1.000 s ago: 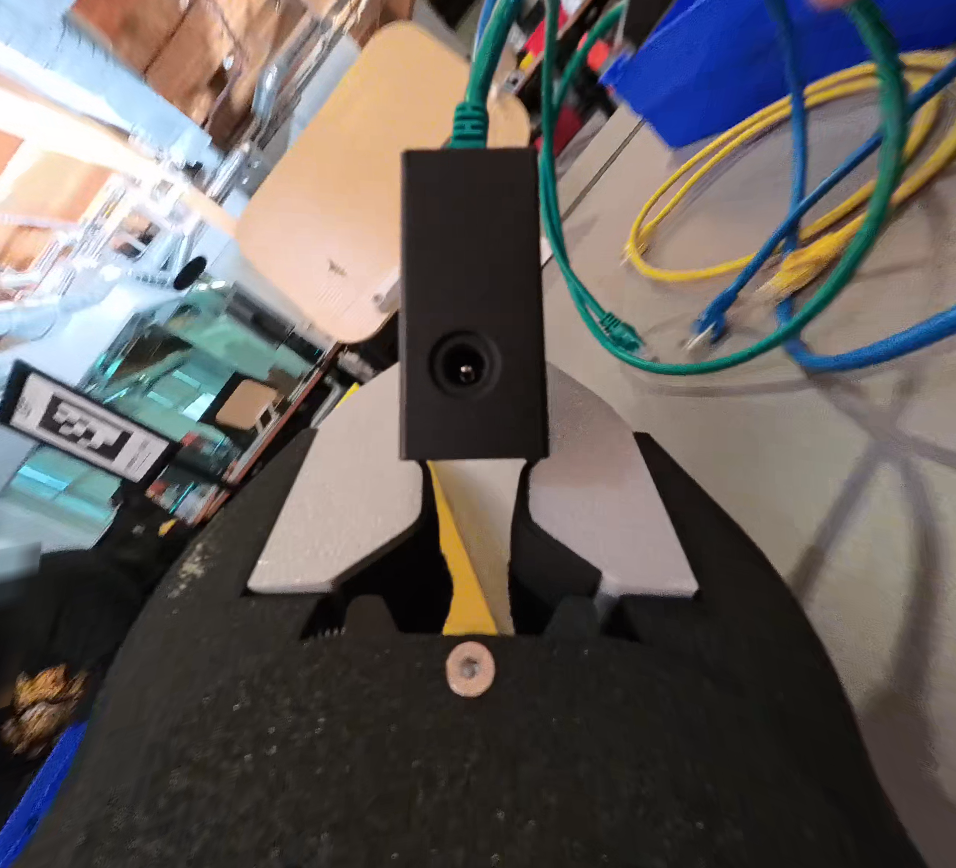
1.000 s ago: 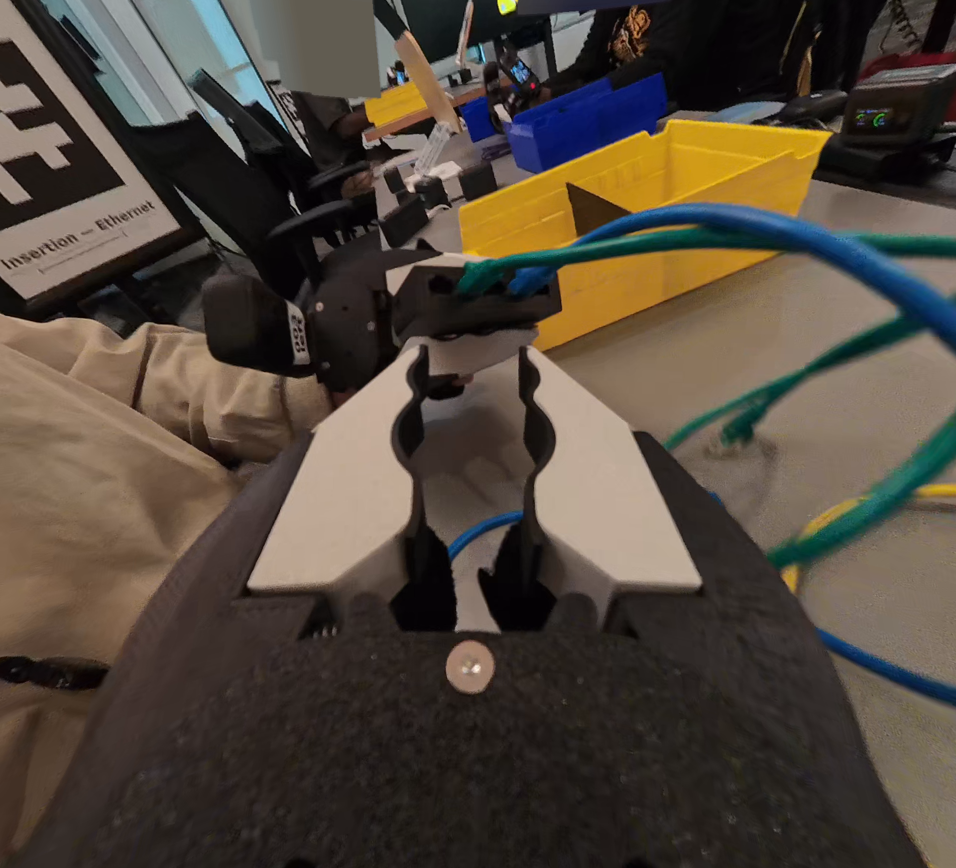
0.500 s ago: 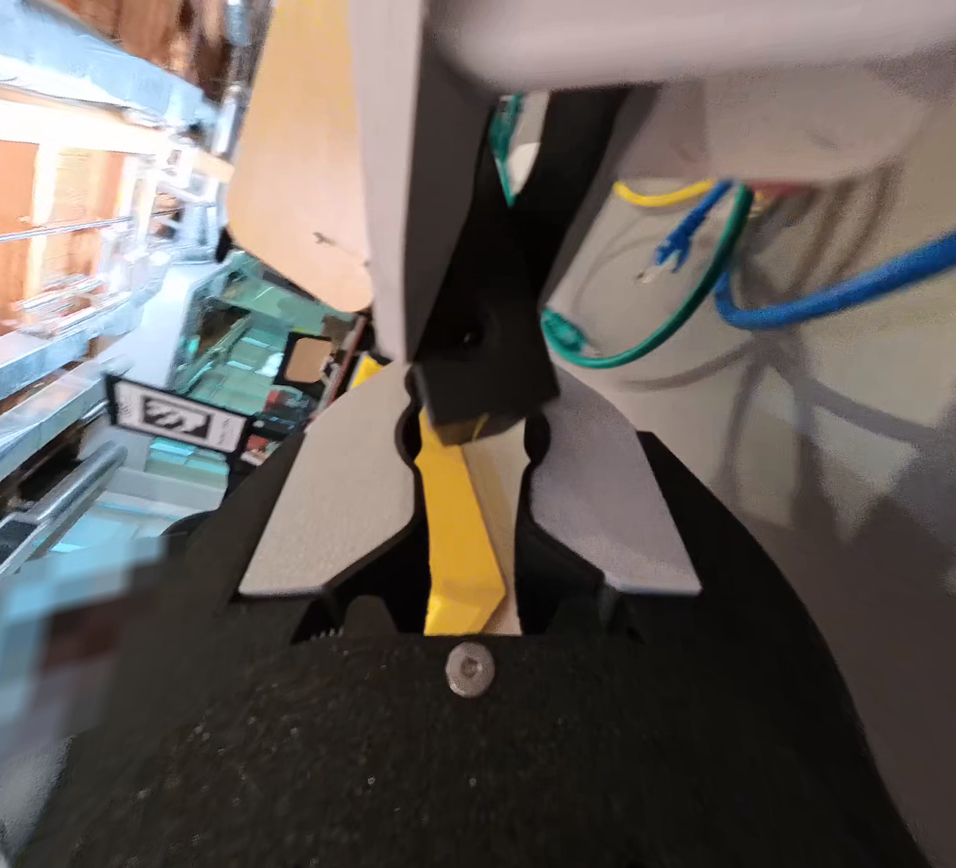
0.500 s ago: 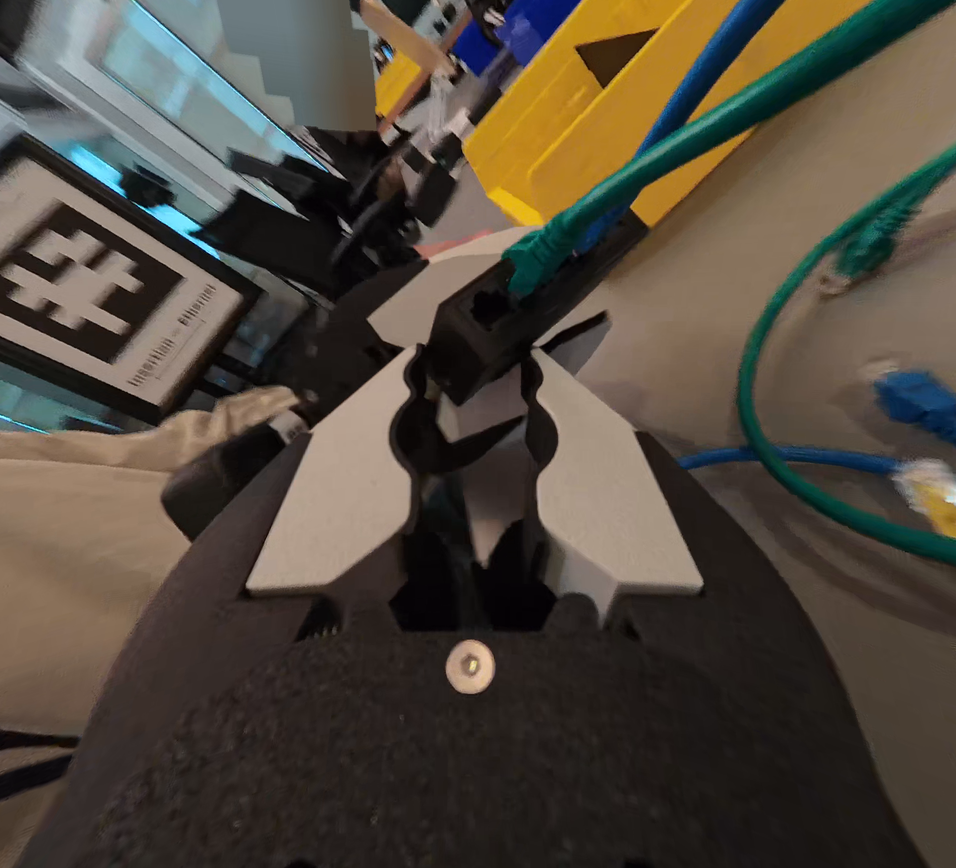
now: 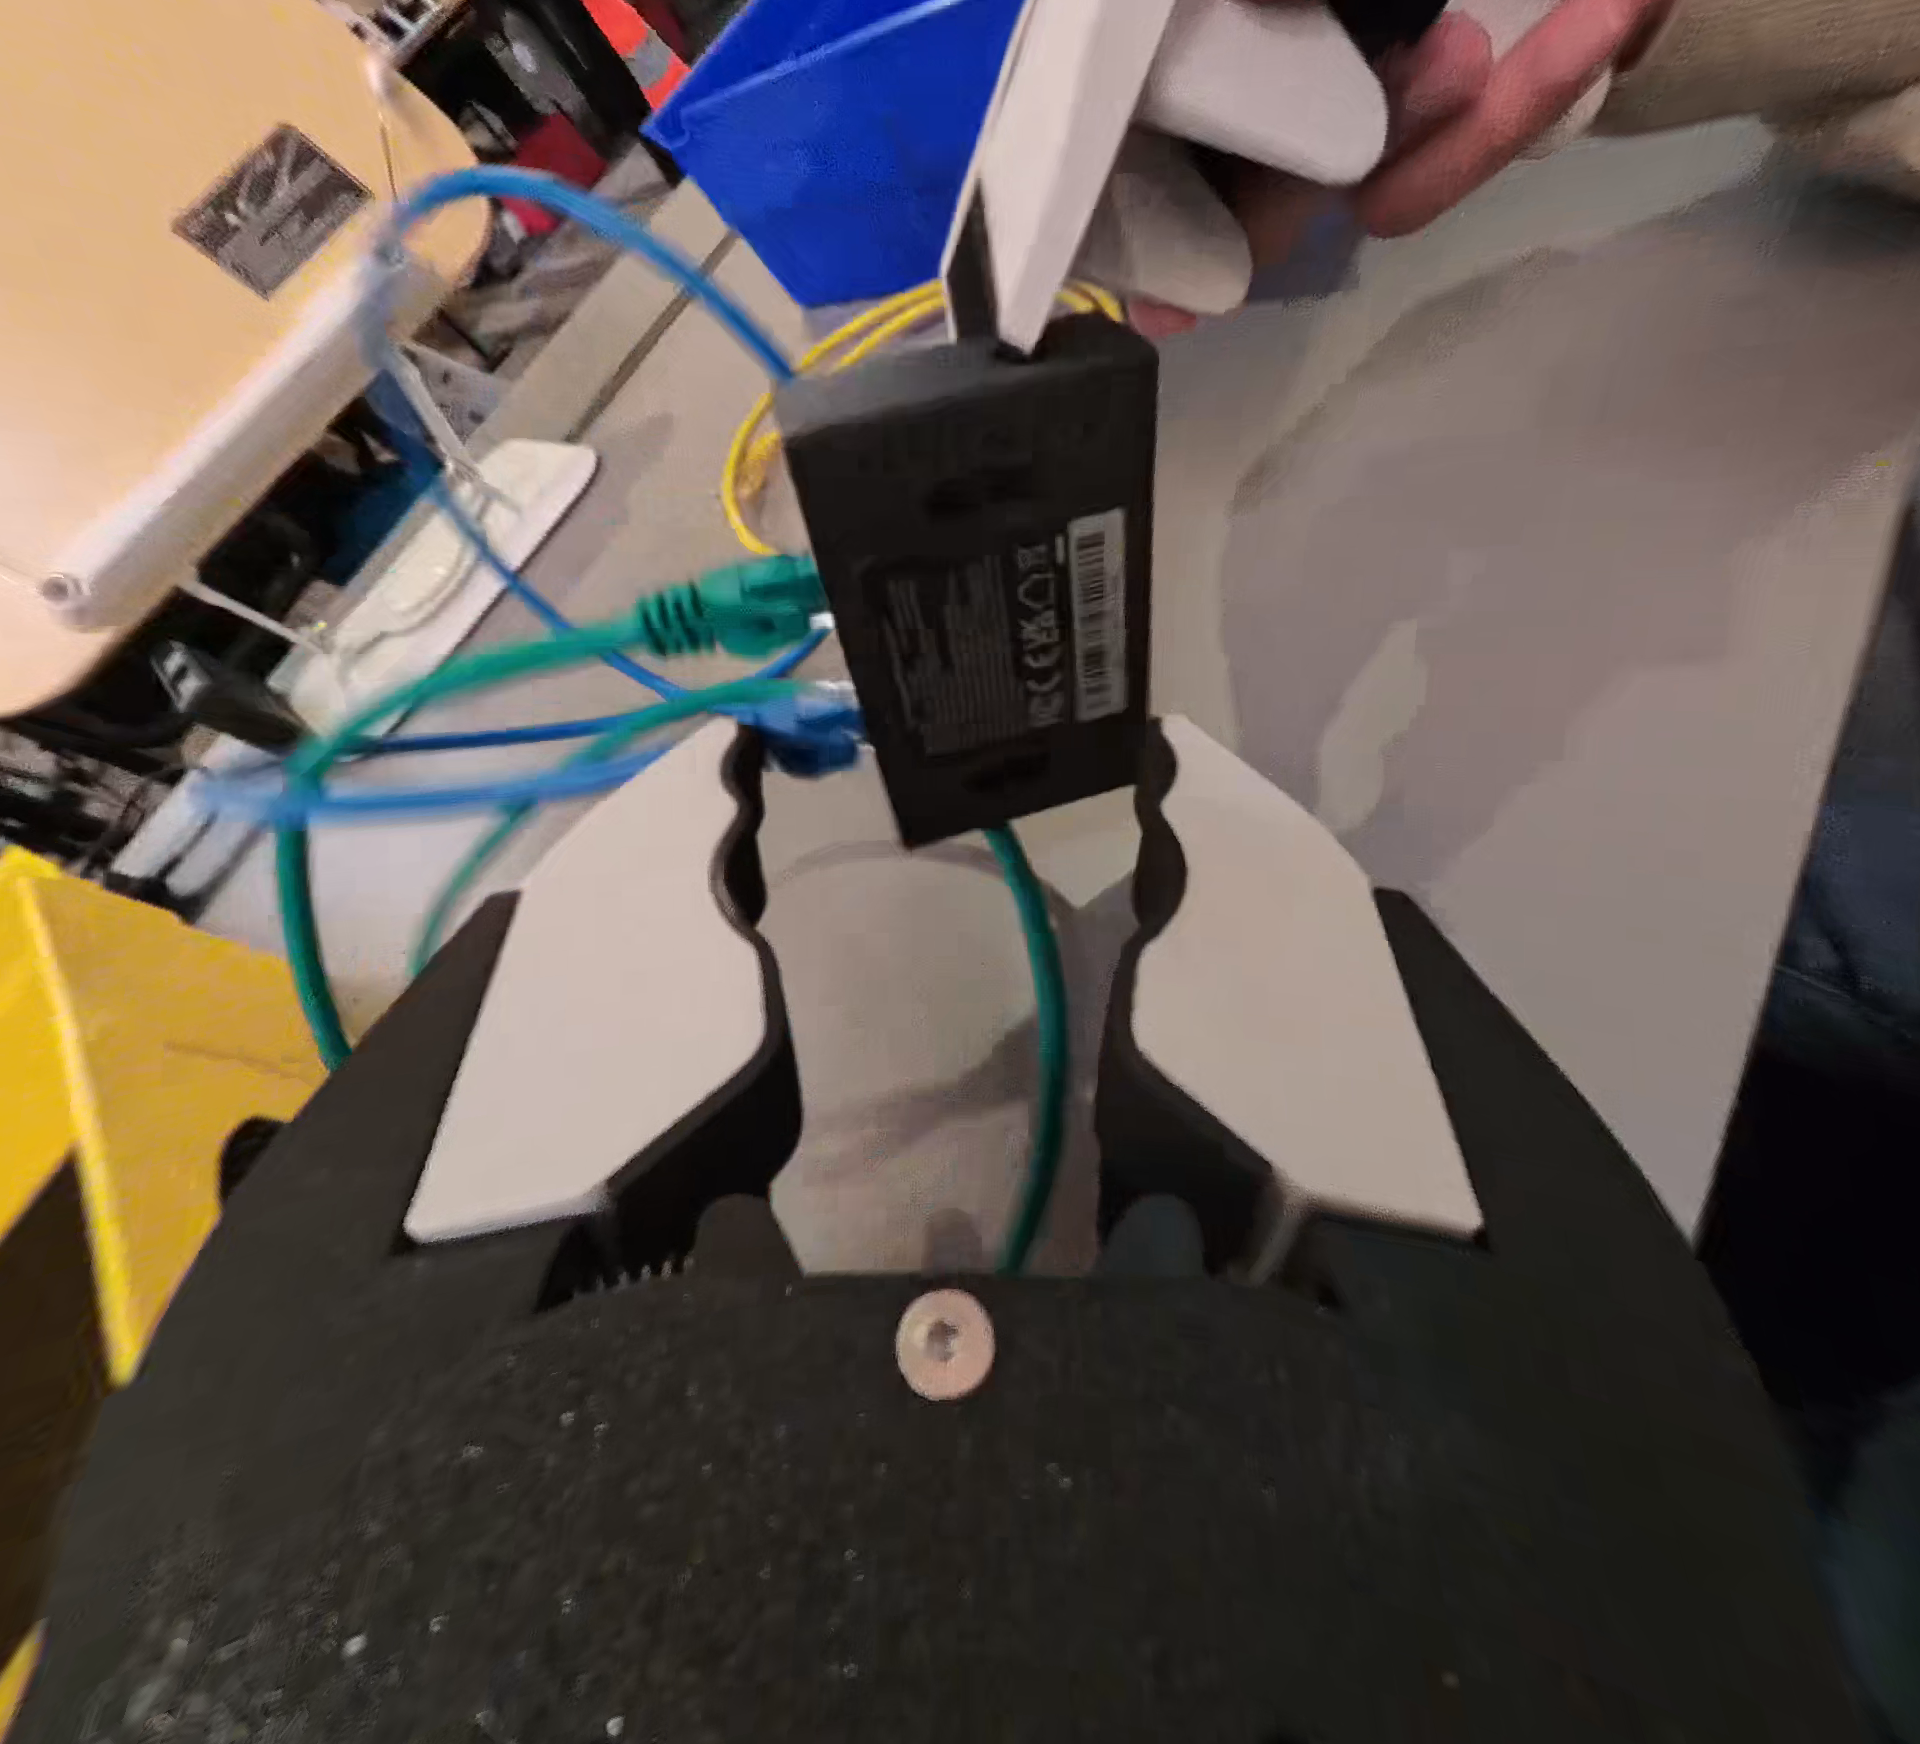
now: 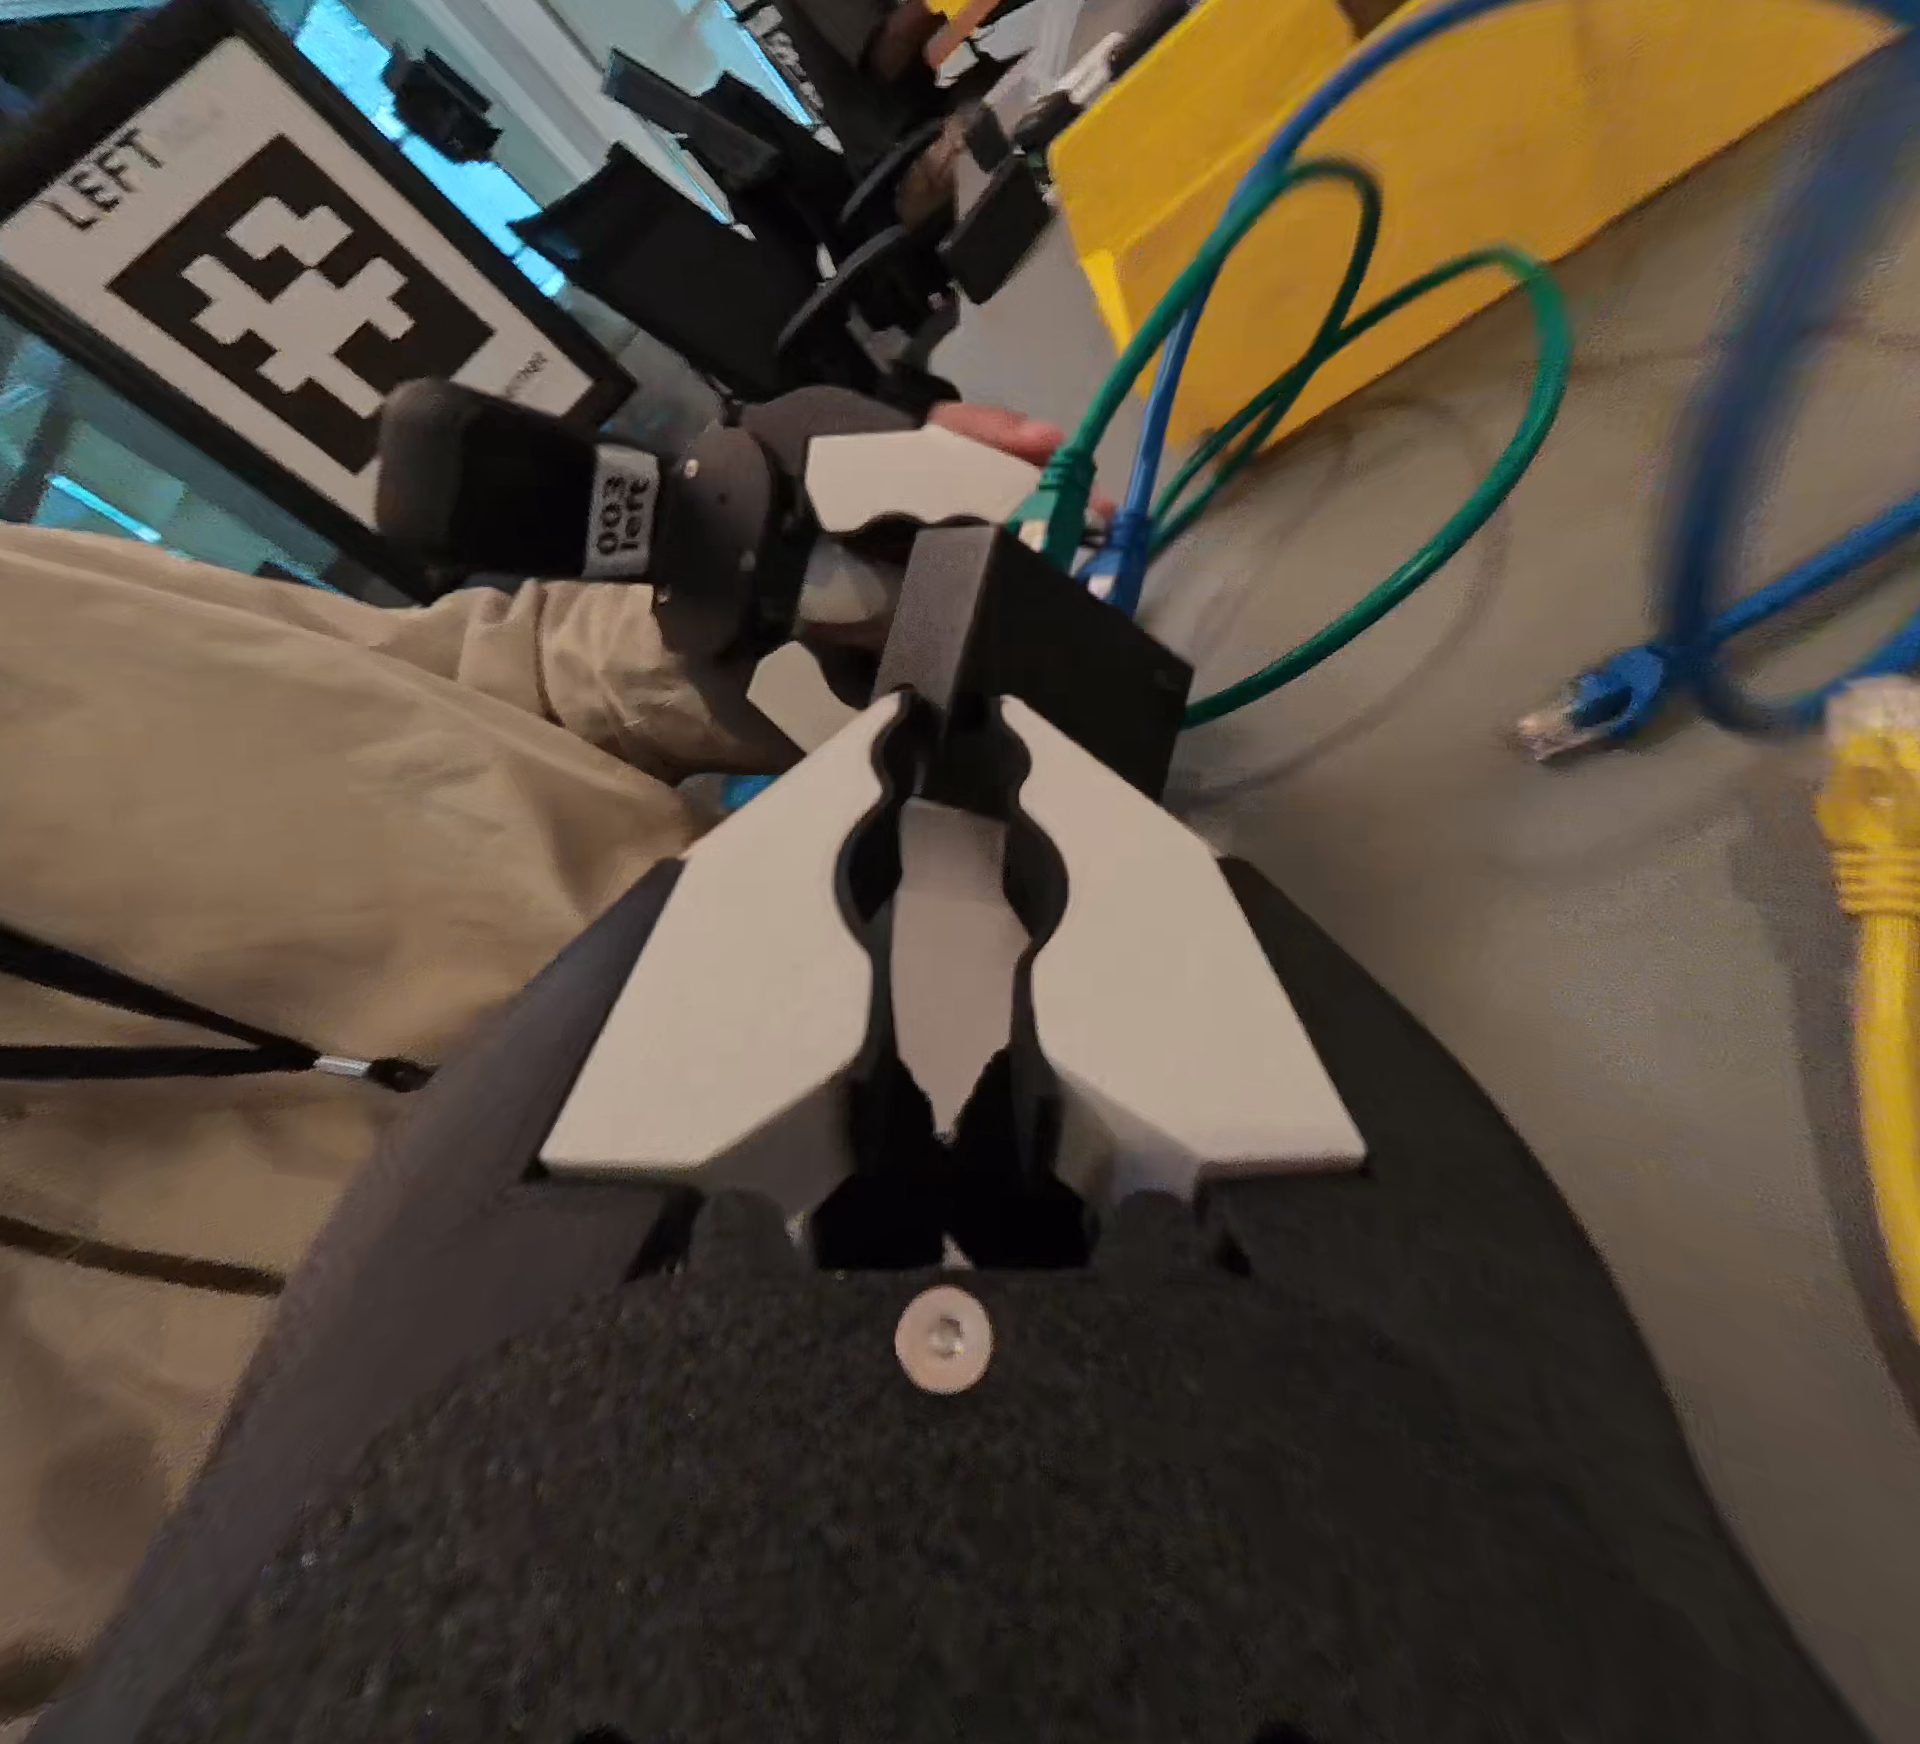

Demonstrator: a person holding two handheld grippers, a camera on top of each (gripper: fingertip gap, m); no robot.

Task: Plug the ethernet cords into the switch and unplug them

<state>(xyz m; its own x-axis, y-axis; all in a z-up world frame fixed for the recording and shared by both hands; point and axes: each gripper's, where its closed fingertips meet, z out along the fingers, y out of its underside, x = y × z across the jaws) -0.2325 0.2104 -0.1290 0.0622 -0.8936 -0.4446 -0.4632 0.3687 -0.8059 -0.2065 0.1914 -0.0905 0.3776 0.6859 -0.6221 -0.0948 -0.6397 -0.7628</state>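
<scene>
Between the fingers of my right gripper (image 6: 951, 738) sits one end of the black switch (image 6: 1039, 655); the jaws are narrow and clamped on it, and the body of the switch reaches away from me toward the table (image 6: 1455, 1019). My left gripper (image 5: 951, 775) stands wide, holding nothing. In the left wrist view the switch (image 5: 987, 593) hangs just ahead of its tips, with the long axis running away from them, label side toward me, and the near end seems to lie between the tips without a grip. Two plugs sit in the left side of the switch: the green cord (image 5: 717, 619) and, nearer to my left fingers, the blue cord (image 5: 816, 733). So I judge the left gripper is the one to pull them. Farther out, a loose blue plug (image 6: 1590, 707) and a yellow cord (image 6: 1881, 863) lie on the table beside the yellow bin (image 6: 1455, 167).
</scene>
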